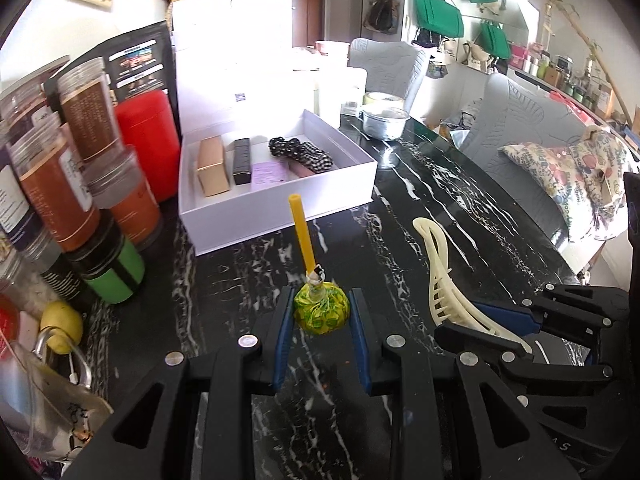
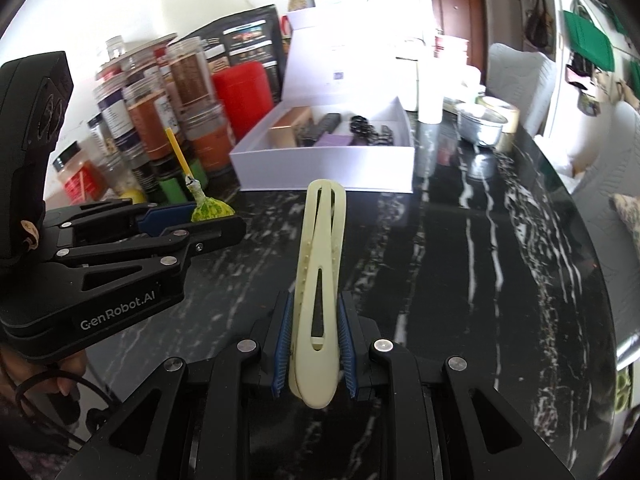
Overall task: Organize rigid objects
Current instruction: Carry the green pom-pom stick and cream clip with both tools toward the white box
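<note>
My left gripper (image 1: 321,312) is shut on a yellow-green wrapped lollipop (image 1: 321,311) whose yellow stick points up, held above the black marble table (image 1: 460,216). From the right wrist view the same left gripper (image 2: 212,216) holds the lollipop (image 2: 211,208) at the left. My right gripper (image 2: 314,344) is shut on a cream hair claw clip (image 2: 320,264) that sticks out forward. The clip (image 1: 436,272) and right gripper (image 1: 492,320) also show at the right of the left wrist view. Ahead lies an open white box (image 1: 276,208) holding a gold box, a black case and a checked item.
Stacked jars and a red canister (image 1: 150,140) crowd the table's left side. A metal pot (image 1: 382,122) stands behind the box. Grey chairs (image 1: 516,120) with a patterned cushion line the table's right edge. A lemon (image 1: 62,324) lies near the left.
</note>
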`<action>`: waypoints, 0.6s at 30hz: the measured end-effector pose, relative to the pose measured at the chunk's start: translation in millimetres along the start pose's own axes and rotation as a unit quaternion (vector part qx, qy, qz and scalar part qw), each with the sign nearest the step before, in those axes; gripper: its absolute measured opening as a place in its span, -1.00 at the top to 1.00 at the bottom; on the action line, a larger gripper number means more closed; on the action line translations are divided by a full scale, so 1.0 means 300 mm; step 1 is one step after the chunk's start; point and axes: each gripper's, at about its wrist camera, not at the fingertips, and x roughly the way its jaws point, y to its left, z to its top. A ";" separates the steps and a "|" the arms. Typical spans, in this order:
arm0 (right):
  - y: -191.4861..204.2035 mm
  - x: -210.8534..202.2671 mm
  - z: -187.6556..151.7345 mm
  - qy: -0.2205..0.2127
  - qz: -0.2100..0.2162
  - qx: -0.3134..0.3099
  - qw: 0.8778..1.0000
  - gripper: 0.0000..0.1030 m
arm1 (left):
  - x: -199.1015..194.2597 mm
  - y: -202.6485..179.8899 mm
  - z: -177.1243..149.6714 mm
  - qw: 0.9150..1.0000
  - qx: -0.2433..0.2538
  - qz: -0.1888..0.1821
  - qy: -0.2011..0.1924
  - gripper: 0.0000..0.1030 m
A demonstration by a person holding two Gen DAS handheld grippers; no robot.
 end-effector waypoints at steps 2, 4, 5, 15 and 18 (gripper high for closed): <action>0.012 0.001 0.006 -0.001 0.005 -0.004 1.000 0.57 | -0.008 0.009 0.000 1.000 -0.003 0.004 -0.002 0.48; 0.024 0.002 0.015 -0.001 0.008 -0.010 1.000 0.57 | -0.014 0.018 0.001 1.000 -0.007 0.006 -0.002 0.49; 0.029 0.001 0.019 -0.002 0.010 -0.013 1.000 0.57 | -0.016 0.023 0.003 1.000 -0.009 0.007 -0.003 0.49; 0.049 0.020 0.074 -0.002 0.021 -0.030 0.999 0.57 | -0.016 0.058 0.046 1.000 -0.020 0.013 -0.006 0.49; 0.044 0.027 0.091 -0.001 0.022 -0.030 0.999 0.57 | -0.008 0.065 0.066 1.000 -0.019 0.010 -0.003 0.49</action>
